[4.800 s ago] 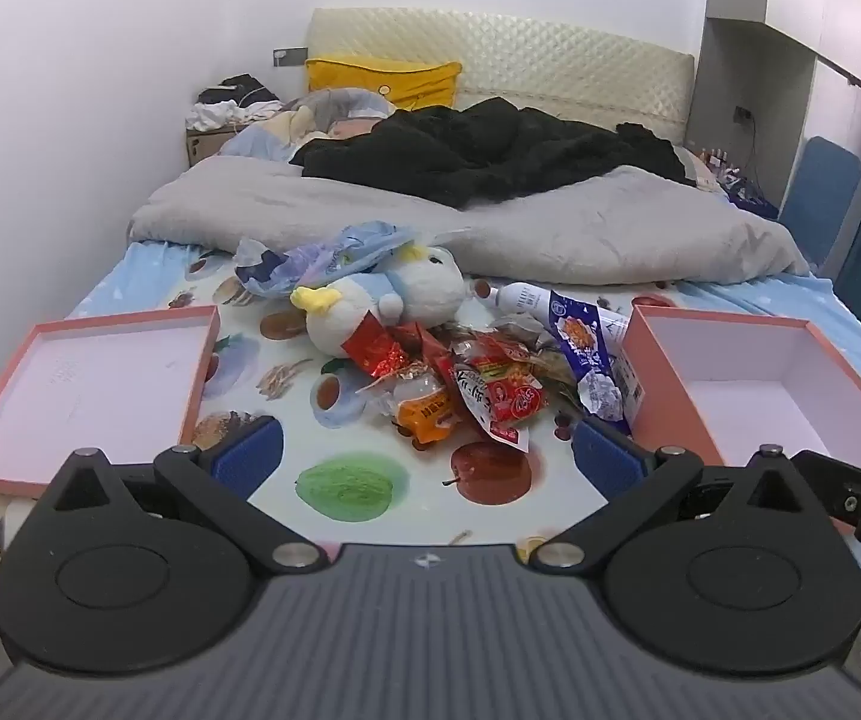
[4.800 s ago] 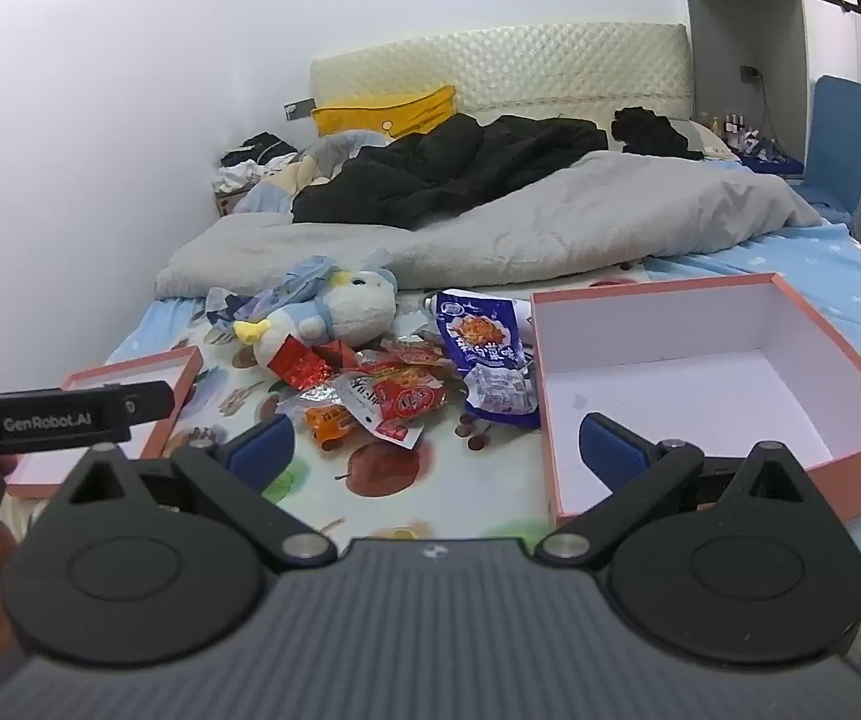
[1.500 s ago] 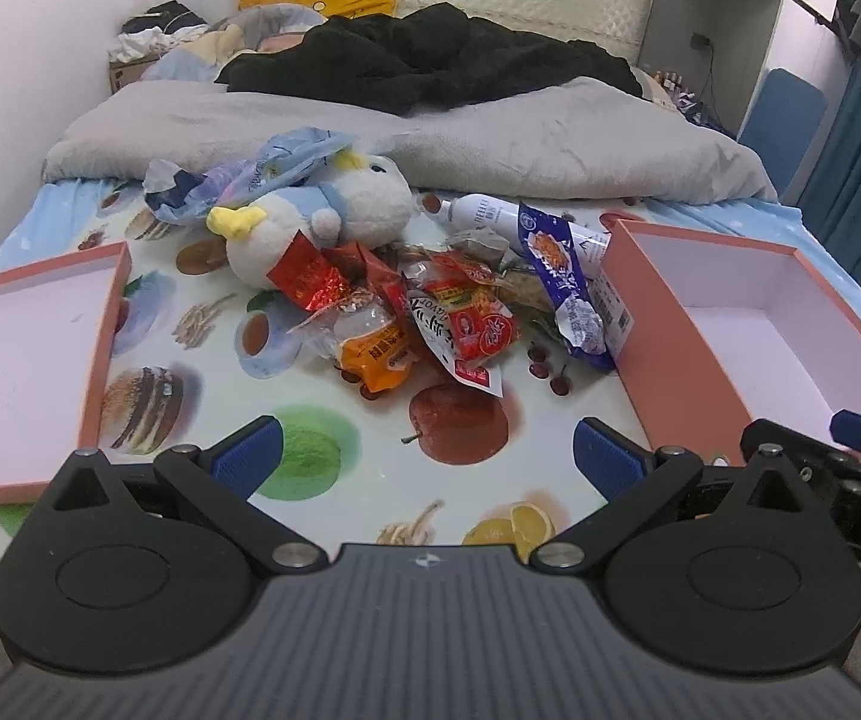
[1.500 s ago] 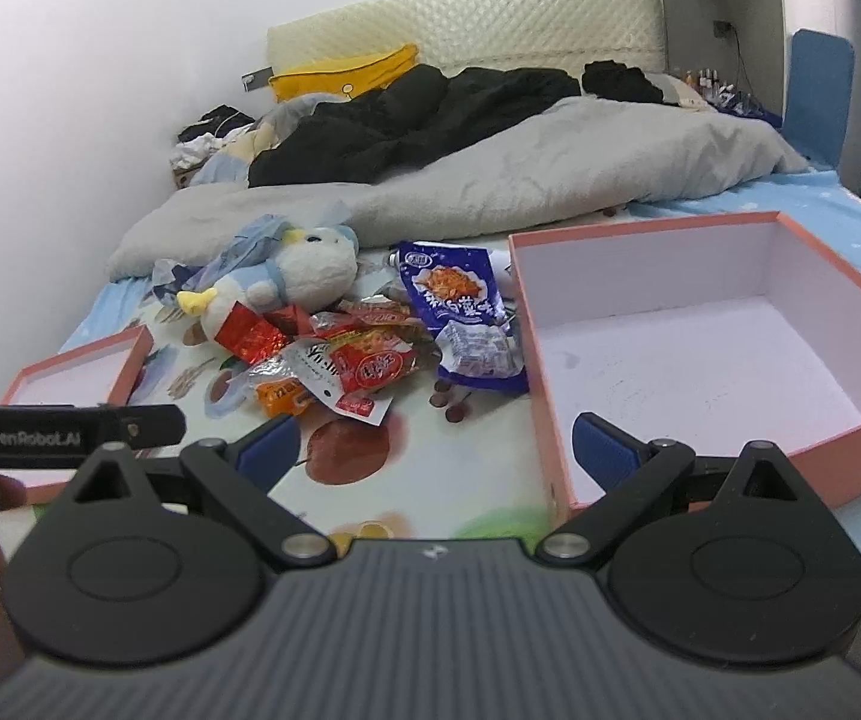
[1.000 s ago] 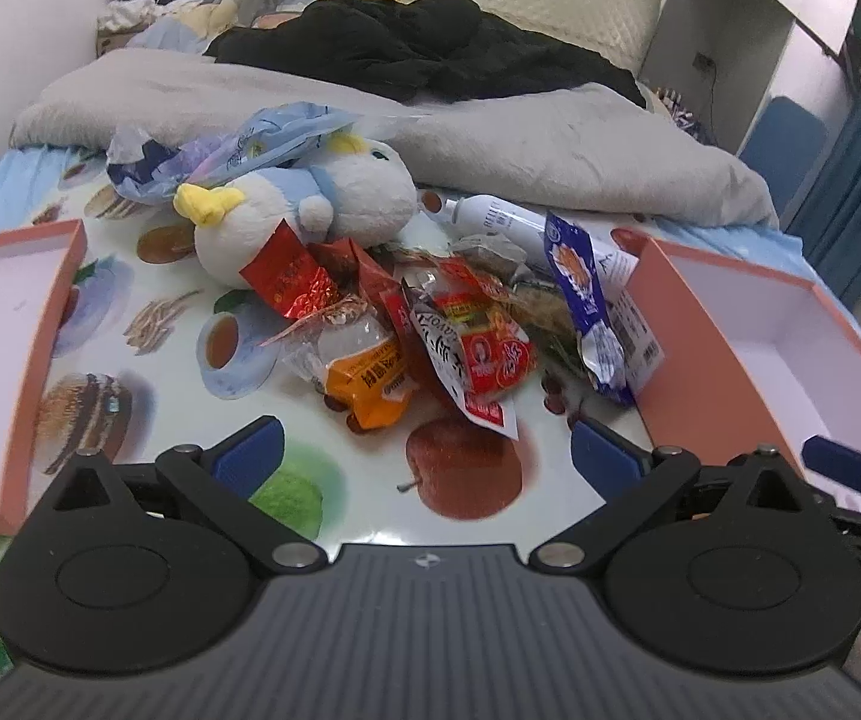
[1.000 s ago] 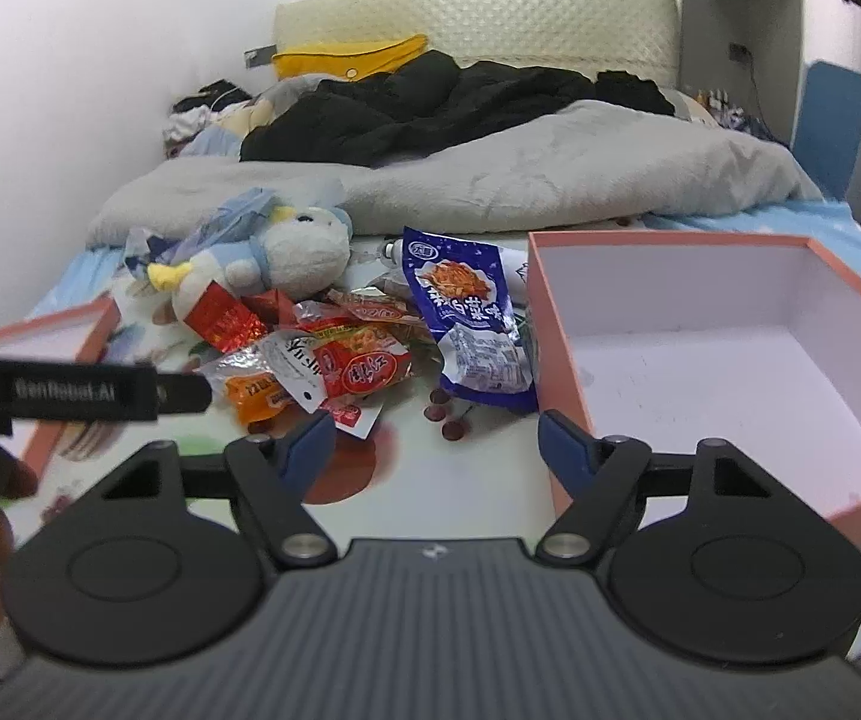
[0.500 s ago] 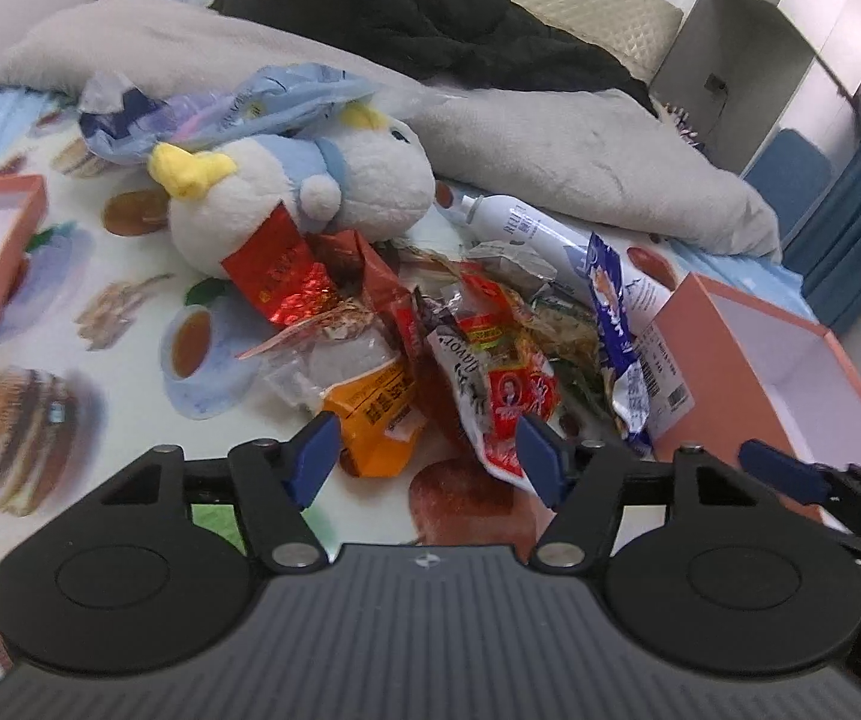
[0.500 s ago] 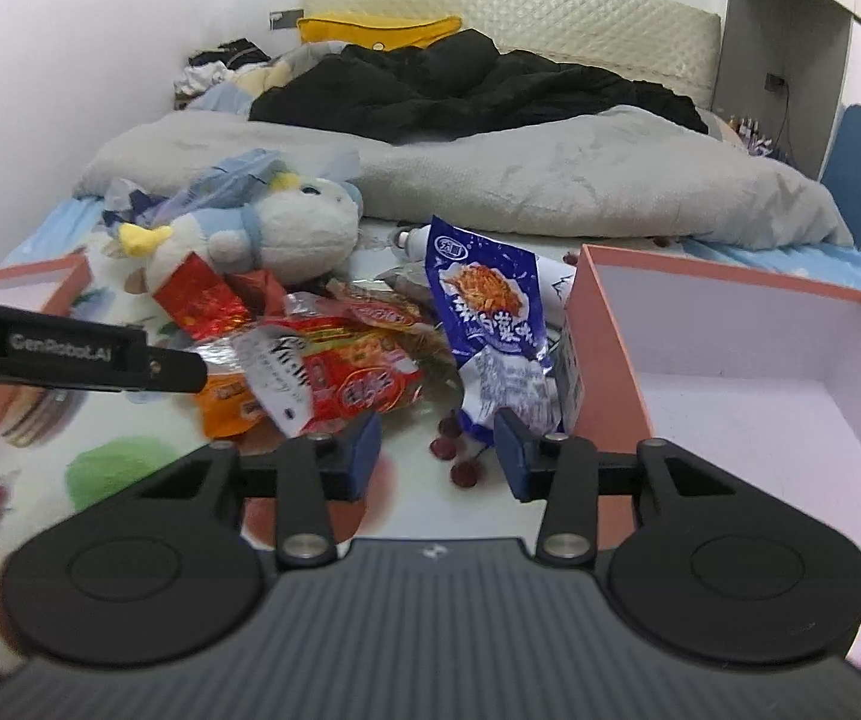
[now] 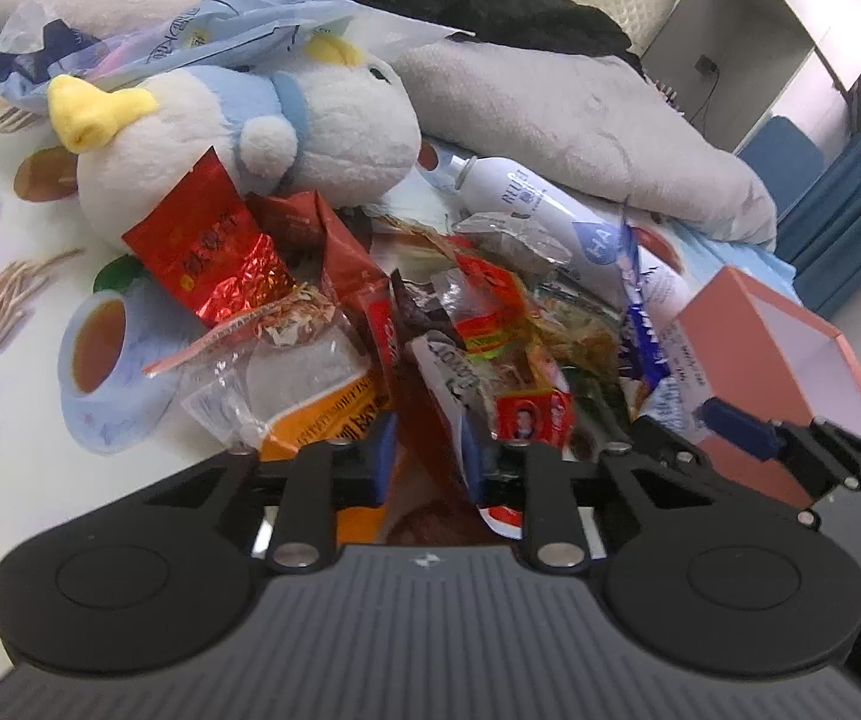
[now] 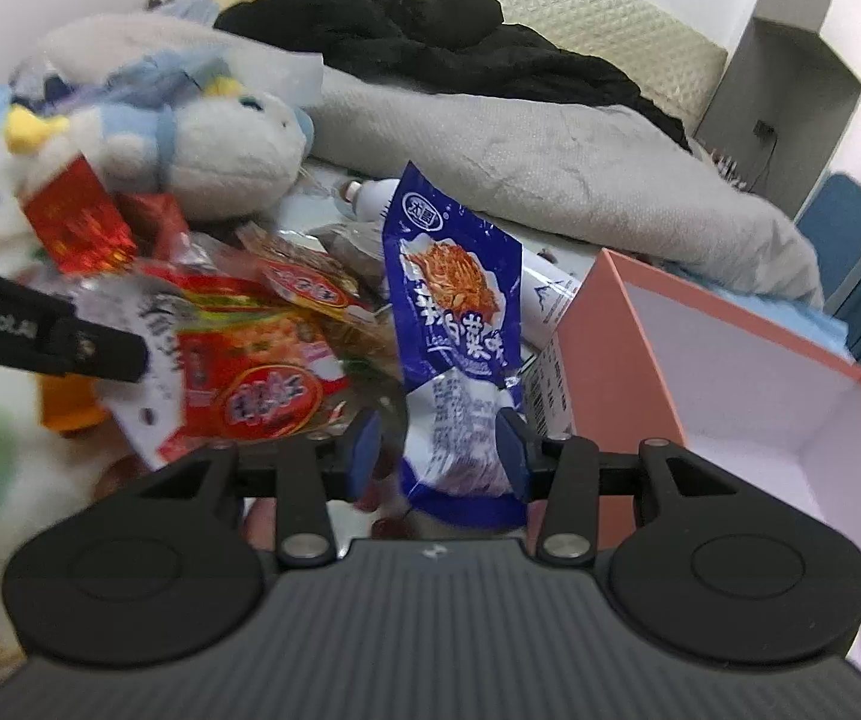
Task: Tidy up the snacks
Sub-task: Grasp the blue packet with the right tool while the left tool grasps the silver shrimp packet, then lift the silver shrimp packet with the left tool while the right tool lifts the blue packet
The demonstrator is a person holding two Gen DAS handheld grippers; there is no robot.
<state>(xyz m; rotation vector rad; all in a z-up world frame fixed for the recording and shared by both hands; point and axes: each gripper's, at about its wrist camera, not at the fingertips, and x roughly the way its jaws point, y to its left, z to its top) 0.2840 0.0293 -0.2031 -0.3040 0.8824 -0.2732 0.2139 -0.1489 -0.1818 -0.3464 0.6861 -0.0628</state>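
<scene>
The left claw (image 9: 427, 459) is low over the near side of the snack heap on the bed, its jaws closing. Between them lie the near edges of an orange packet (image 9: 334, 414) and a red-and-white packet (image 9: 490, 396); whether the pads already press on either I cannot tell.

The right claw (image 10: 439, 453) is just to the right, its jaws partly apart around the lower end of a blue packet (image 10: 454, 312). The right pad seems to touch the wrapper's edge; a gap shows on the left side, so no firm clamp can be confirmed.

The blue packet leans against the near left corner of an open pink box (image 10: 730, 372) with a white inside, which sits at the right side of the bed.

Behind the claws the heap spreads over the printed sheet (image 9: 22, 276): a shiny red foil packet (image 9: 208, 252), dark red wrappers and clear bags. A white spray bottle (image 9: 538, 204) lies farther back, toward the box.

A plush penguin (image 9: 250, 114) rests at the far left of the heap. Beyond it a grey duvet (image 10: 550, 168) and black clothing (image 10: 430, 42) cover the bed up to the headboard.
</scene>
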